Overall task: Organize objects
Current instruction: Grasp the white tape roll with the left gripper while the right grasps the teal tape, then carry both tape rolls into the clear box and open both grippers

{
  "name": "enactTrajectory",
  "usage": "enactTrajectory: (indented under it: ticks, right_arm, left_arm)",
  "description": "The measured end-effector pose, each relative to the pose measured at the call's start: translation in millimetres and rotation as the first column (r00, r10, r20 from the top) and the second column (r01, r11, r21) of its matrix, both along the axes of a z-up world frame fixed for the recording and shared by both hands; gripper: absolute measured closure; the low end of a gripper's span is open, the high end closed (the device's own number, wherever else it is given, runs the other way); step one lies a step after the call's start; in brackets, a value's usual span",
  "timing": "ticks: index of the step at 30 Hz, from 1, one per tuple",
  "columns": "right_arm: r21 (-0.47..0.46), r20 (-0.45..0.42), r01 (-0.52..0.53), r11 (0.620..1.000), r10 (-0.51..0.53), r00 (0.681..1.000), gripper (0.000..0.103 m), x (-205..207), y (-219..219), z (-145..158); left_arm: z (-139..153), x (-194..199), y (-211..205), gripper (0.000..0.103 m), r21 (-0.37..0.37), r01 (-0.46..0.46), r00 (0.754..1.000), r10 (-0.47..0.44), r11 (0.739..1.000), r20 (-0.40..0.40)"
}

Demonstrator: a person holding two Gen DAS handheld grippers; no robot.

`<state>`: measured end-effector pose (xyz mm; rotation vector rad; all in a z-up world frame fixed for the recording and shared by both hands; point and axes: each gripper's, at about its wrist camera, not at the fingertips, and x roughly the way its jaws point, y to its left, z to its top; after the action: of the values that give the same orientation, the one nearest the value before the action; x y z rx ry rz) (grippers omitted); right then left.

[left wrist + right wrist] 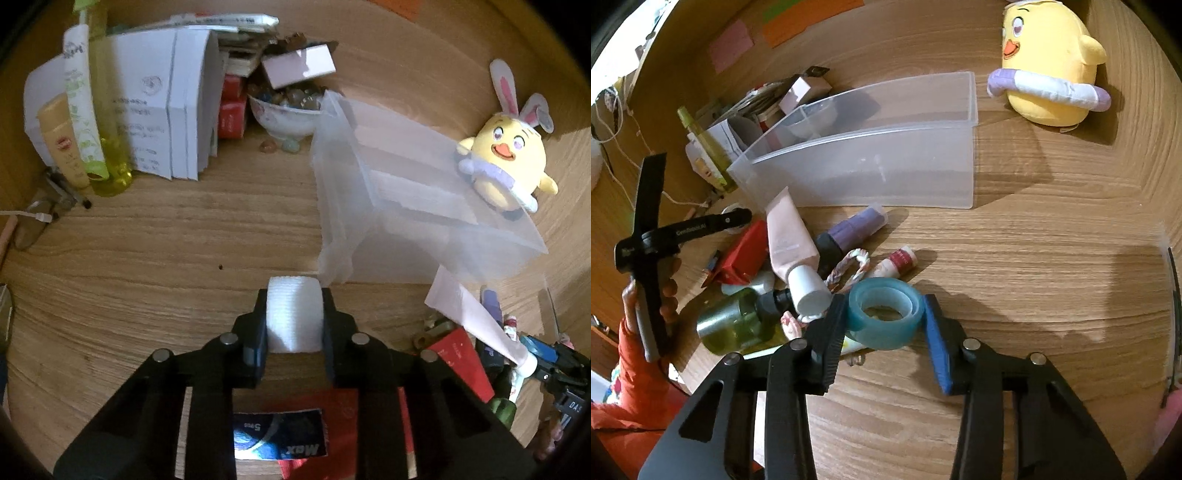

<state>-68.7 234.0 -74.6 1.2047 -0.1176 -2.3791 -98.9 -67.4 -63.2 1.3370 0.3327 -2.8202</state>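
Observation:
My left gripper (pixel 294 301) is shut on a white roll (pixel 293 317) and holds it above the wooden desk, just left of the near corner of a clear plastic bin (pixel 399 192). My right gripper (pixel 884 306) is shut on a teal tape roll (pixel 884 317) close over the desk, in front of the same bin (pixel 871 173). The left gripper's handle and hand show at the far left of the right wrist view (pixel 650 254). A pile of small items lies left of the tape: a pink tube (pixel 792 243), a purple bottle (pixel 849 230), a green bottle (pixel 738 325), a red box (pixel 742 254).
A yellow chick plush (pixel 506 162) stands beside the bin's far end, also in the right wrist view (pixel 1049 62). Stacked papers (pixel 166 114), tubes and a yellow bottle (pixel 107 140), and a bowl of stones (pixel 288 110) crowd the back left. A red packet (pixel 332 424) lies under my left gripper.

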Motion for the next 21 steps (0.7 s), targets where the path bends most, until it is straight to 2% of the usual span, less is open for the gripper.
enactTrajectory:
  ticks: [8,21]
  right_arm:
    - [0.022,-0.057,0.058,0.998,-0.057,0.997,0.066,-1.7,10.4,14.9]
    - [-0.001,-0.202,0.084,0.996,-0.083,0.976,0.066,-14.2,6.5,59.0]
  left_arm:
    - [12.2,7.2,0.3,0.079,-0.009,-0.007,0.999,0.006,1.000,-0.041]
    - [71.9,24.5,17.1,0.079,-0.053,0.023,0.980,-0.033,0.998,-0.195]
